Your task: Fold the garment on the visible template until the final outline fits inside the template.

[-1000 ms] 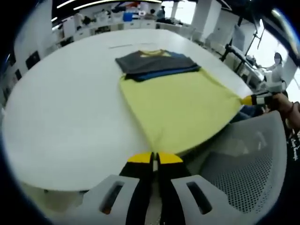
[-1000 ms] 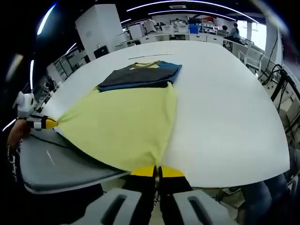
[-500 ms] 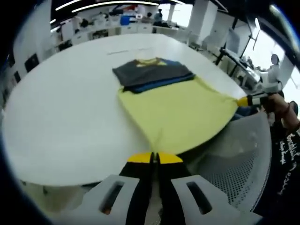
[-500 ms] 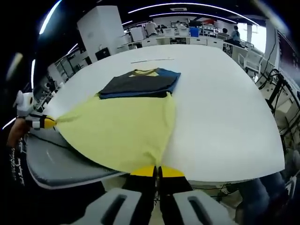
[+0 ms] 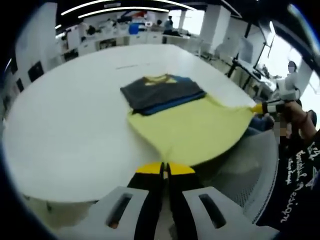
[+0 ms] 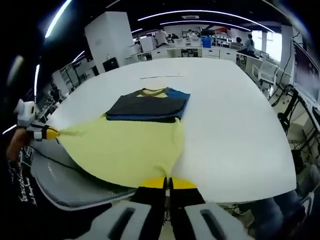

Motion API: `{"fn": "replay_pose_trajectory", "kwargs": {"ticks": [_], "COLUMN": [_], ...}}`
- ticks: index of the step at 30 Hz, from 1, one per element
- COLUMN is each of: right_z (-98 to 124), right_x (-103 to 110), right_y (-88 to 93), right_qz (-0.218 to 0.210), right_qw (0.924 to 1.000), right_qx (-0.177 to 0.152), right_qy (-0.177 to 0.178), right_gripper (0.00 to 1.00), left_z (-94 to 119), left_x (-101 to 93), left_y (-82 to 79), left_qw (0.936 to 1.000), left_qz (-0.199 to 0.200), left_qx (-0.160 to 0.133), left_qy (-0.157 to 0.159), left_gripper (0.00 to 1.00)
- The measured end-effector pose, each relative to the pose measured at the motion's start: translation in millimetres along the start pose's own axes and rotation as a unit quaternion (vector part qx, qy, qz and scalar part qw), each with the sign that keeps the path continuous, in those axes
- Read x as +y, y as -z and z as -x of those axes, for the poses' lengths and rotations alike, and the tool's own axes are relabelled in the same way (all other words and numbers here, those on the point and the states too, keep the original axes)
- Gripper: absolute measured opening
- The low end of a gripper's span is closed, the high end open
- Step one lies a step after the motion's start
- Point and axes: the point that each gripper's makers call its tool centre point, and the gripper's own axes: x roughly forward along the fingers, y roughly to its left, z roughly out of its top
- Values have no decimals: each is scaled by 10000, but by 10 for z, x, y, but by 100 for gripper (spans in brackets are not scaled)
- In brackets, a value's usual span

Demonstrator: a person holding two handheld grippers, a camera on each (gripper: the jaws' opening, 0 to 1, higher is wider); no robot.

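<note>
Two grippers, left and right, clamped on yellow hem corners of shirt, stretched taut off worktop edge. Dark folded top on worktop. Risk: uneven pull, fabric dragged off, fold skewed, corner slipped from jaws.

White table: yellow garment, dark folded stack.
</note>
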Motion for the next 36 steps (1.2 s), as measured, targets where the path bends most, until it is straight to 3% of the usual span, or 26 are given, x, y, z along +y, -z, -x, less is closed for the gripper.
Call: {"fn": "replay_pose_trajectory", "kwargs": {"ticks": [12, 22, 28, 36], "right_z": [-34, -74, -135, -253], "right_x": [-52, -103, -60, -48], "right_y": [-376, -796, -1065, -1455], "right_qz": [135, 267, 512, 745], "right_qw": [9994, 9977, 9953, 9921], "right_qx": [-312, -628, -815, -1007], "right_qy": [21, 52, 43, 55], "right_gripper": [0, 0, 0, 0], "left_z": [23, 25, -15, -83], "left_x": [103, 136, 286, 444], "left_y": [-391, -688, -900, -1262], "left_qw": [9993, 9978, 9943, 9890], "left_qz": [-113, -86, -291, -238], "left_qx": [-337, -649, -974, -1409], "left_qy": [-105, -143, -326, -371], "left_gripper": [0, 0, 0, 0]}}
